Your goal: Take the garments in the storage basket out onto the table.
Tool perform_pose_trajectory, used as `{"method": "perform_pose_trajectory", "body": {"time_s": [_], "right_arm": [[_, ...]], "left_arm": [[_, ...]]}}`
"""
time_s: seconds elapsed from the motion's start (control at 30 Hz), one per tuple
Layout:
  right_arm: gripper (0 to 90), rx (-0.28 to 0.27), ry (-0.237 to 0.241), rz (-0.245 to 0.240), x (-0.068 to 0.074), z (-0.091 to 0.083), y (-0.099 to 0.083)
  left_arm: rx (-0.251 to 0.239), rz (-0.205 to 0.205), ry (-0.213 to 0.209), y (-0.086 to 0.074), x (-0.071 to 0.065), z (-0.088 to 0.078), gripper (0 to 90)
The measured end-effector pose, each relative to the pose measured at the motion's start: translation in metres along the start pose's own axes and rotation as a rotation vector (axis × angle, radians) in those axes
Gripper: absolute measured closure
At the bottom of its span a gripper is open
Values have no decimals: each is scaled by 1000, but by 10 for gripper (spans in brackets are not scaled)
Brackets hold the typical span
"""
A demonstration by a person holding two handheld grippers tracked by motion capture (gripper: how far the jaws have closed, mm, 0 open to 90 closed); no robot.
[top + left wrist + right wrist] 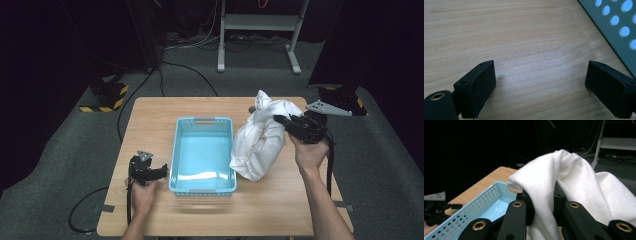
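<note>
A white cloth (260, 140) hangs bunched over the right half of the wooden table (150, 112), its lower end touching the tabletop beside the light blue basket (202, 152). My right gripper (278, 120) is shut on the cloth near its top; in the right gripper view the cloth (579, 182) is pinched between the jaws of the right gripper (541, 197). My left gripper (162, 172) rests low on the table just left of the basket, open and holding nothing. The left gripper view has the left gripper (540, 85) wide apart over bare wood, the basket wall (619, 27) to its right.
The basket holds nothing and sits mid-table, its near rim (202, 191) close to the front edge. Behind the table stand a white metal frame (260, 22) and cables on grey carpet. Black-and-yellow floor bases (105, 96) flank the table.
</note>
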State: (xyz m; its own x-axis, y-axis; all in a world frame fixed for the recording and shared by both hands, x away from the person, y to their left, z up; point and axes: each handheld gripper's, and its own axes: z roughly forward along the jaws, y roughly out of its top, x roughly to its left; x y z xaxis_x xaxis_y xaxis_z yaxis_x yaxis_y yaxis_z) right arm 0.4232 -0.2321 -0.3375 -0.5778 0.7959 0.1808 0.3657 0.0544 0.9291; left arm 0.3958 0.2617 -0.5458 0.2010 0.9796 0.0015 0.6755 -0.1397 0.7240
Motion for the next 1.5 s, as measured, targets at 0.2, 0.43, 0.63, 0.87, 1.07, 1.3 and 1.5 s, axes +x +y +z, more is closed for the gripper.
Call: {"method": "perform_pose_trajectory", "body": {"time_s": [0.2,0.43,0.63,0.87,1.07,1.3,1.5], "right_arm": [[784,21,-12,12,-6,2,-13],[784,46,-26,25,-11,9,-25],[781,75,-39,16,-7,19,-36],[779,102,-48,27,-7,30,-53],[774,136,-37,-3,0,40,-59],[773,184,-23,12,4,56,-65],[772,220,-15,50,4,61,-68]], "left_arm": [[0,0,0,0,0,0,99],[0,0,0,0,0,0,99],[0,0,1,0,0,0,99],[0,0,1,0,0,0,99],[0,-1,2,0,0,0,98],[0,-1,1,0,0,0,98],[0,-1,1,0,0,0,98]]}}
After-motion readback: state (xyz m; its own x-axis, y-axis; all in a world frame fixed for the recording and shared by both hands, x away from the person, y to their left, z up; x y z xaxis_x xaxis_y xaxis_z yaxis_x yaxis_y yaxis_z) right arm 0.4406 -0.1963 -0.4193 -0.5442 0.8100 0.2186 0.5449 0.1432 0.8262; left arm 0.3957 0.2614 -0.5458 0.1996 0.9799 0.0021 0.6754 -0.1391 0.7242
